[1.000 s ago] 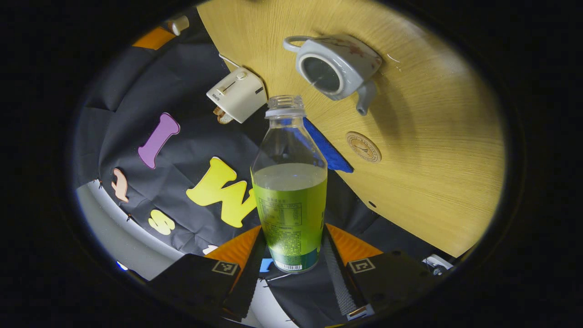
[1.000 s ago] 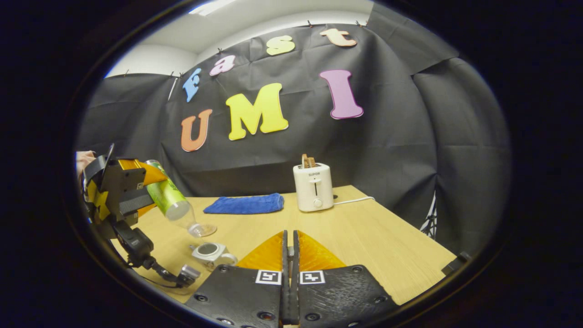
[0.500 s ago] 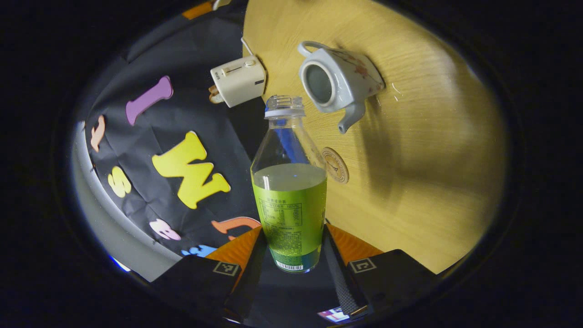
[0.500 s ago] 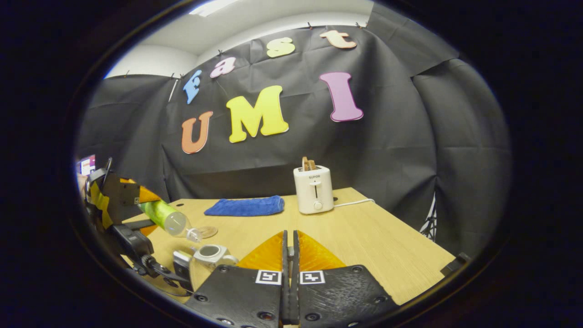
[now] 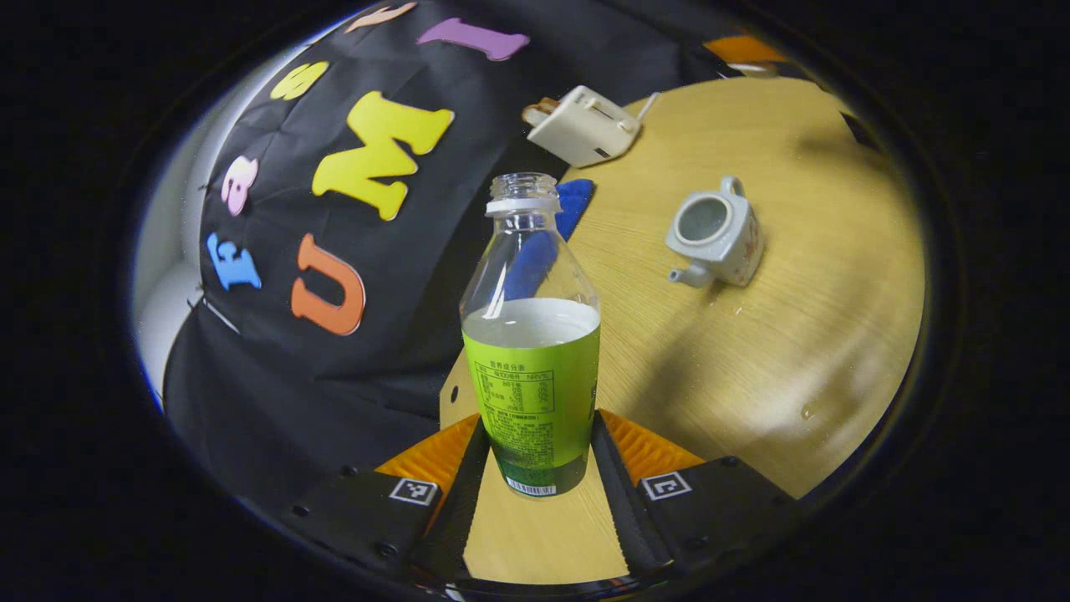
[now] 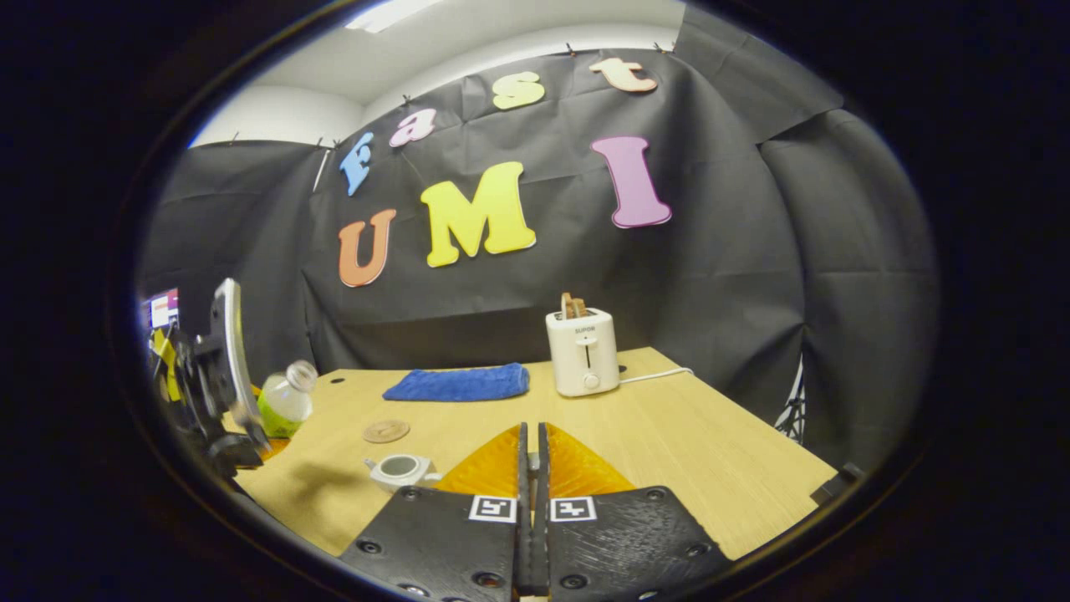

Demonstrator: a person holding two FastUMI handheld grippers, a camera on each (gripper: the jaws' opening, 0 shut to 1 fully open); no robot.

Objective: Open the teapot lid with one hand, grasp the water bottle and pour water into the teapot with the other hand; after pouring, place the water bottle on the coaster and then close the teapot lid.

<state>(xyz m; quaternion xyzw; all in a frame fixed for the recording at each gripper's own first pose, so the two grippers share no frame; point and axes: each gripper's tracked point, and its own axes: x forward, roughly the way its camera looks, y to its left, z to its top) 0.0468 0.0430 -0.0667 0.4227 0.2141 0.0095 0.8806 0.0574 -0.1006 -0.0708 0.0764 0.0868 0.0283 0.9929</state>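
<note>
My left gripper (image 5: 535, 439) is shut on the lower part of an uncapped water bottle (image 5: 532, 351) with a green label, held about upright and roughly half full. In the right gripper view the bottle (image 6: 284, 401) and the left gripper (image 6: 213, 376) hang at the table's left end, left of the round coaster (image 6: 386, 431). The white teapot (image 5: 717, 238) stands on the table with its mouth uncovered, right of the bottle; it is seen too as the teapot (image 6: 399, 471). My right gripper (image 6: 532, 439) has its fingers pressed together; far off, the right gripper (image 5: 740, 52) carries a pale lid-like piece.
A white toaster (image 6: 585, 351) with toast and a cord stands at the back of the wooden table (image 6: 685, 435). A folded blue cloth (image 6: 458, 383) lies left of it. The black cloth wall runs behind the table.
The bottle has swung from tilted mouth-down over the teapot back to upright and has moved left, away from the teapot. My right gripper has stayed where it was.
</note>
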